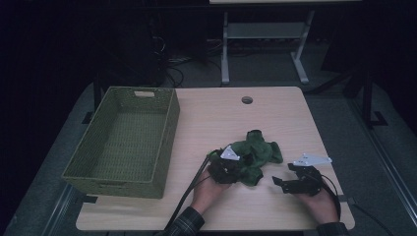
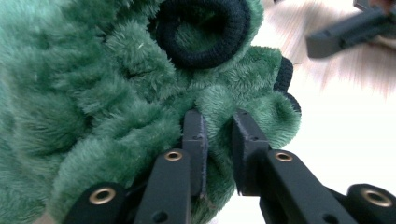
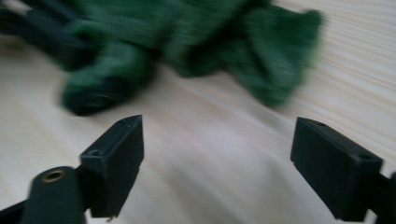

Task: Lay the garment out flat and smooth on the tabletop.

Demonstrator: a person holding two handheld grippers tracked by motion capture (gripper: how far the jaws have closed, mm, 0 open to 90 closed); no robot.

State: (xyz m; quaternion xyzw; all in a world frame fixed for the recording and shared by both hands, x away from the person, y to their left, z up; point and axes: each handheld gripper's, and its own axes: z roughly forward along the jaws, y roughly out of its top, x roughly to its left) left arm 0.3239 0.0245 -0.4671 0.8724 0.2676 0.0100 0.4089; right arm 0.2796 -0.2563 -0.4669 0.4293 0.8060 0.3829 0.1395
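L claw (image 2: 218, 140) pinching green fleece garment (image 1: 255, 155); R claw (image 3: 217, 163) wide apart.

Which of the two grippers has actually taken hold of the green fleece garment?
The left gripper: its jaws pinch a fold of the green fleece garment. The right gripper hangs over bare table, jaws wide apart, holding nothing.

My left gripper (image 2: 217, 135) has matte black jaws, square-tipped, each arm fixed with a brass-ringed screw; more brass rings sit at the base links. My right gripper (image 3: 217, 163) has the same black block pads, with one brass fitting visible at lower left. Each unit carries a grey three-cornered plate on top and trails a black cable. My sleeves are dark plaid.
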